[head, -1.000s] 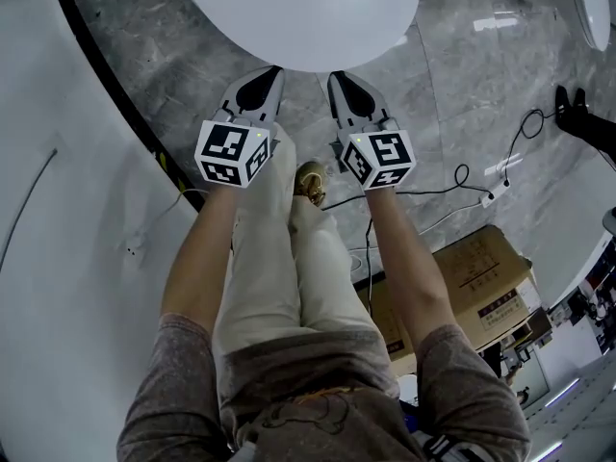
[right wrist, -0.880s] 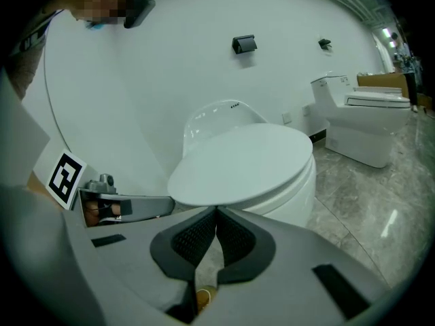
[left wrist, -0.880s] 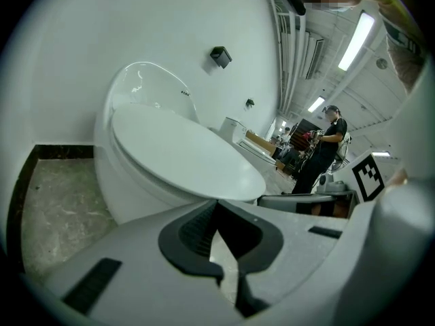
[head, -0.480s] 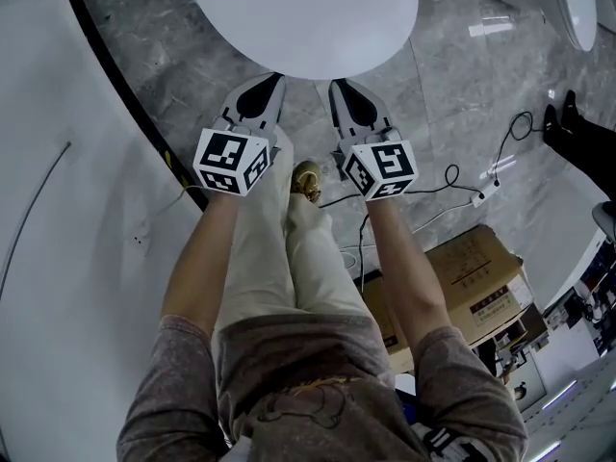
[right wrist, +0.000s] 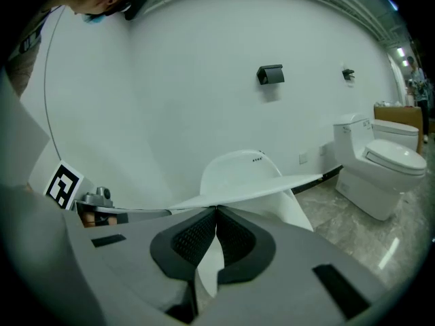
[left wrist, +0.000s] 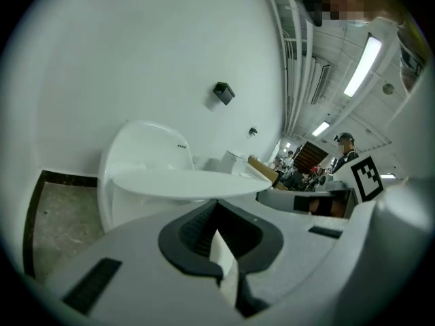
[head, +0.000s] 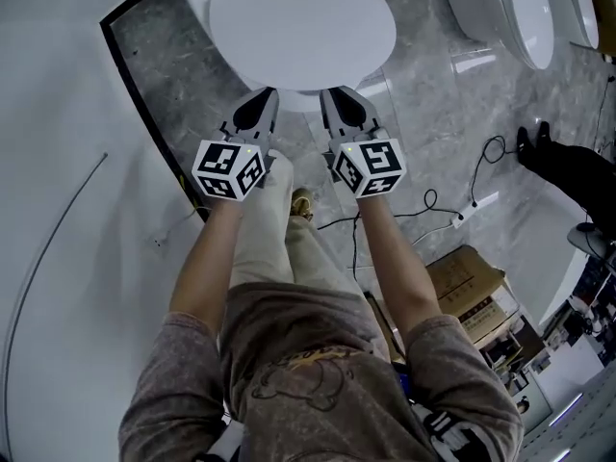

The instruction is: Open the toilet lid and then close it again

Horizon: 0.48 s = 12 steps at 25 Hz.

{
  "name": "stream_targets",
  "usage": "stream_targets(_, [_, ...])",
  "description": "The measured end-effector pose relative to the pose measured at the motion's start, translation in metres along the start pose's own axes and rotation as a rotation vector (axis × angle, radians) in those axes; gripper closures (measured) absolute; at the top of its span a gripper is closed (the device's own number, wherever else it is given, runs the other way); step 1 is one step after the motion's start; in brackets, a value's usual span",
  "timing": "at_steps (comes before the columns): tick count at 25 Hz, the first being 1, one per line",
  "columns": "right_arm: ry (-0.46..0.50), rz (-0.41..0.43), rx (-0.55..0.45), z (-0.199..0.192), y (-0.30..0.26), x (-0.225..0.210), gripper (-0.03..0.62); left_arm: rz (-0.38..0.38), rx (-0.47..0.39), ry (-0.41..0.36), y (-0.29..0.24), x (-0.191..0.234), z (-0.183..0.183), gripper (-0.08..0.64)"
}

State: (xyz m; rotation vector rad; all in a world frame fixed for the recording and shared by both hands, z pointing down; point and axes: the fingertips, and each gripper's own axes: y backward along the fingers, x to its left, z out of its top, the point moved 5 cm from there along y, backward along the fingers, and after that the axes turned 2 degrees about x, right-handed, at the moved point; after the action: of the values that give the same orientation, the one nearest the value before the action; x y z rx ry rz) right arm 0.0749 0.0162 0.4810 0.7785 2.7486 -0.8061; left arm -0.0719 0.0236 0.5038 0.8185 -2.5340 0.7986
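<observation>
Up come both grippers since a second ago, and the toilet lid [head: 298, 27] comes with them, its near rim now lifted clear of the bowl [left wrist: 136, 208] while the far end stays at the hinge. Left gripper [head: 262, 99] and right gripper [head: 334, 94] sit side by side under that near rim, jaws pressed together with nothing between them. The closed tips probably serve as a flat wedge, sharing the lift evenly.

Just ahead of my left gripper [head: 265, 96] and right gripper [head: 330, 94], which sit side by side, lies the white oval plastic toilet lid [head: 298, 27]. Their tips meet its near rim, touching or not I can't tell. A second white ceramic toilet [head: 520, 17] stands off to the right gripper's right. A brown cardboard box [head: 472, 277] sits behind it, to the right.
</observation>
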Motion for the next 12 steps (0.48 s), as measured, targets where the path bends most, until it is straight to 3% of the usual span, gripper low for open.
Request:
stream_targets(5, [0.027,-0.008,0.02,0.077,-0.011,0.012,0.566,0.01,-0.019,0.033,0.004,0.001,0.069,0.551])
stream_targets(12, [-0.004,-0.011,0.022,0.143,-0.037,0.022,0.566,0.021,-0.001,0.044,0.002,0.015,0.133,0.551])
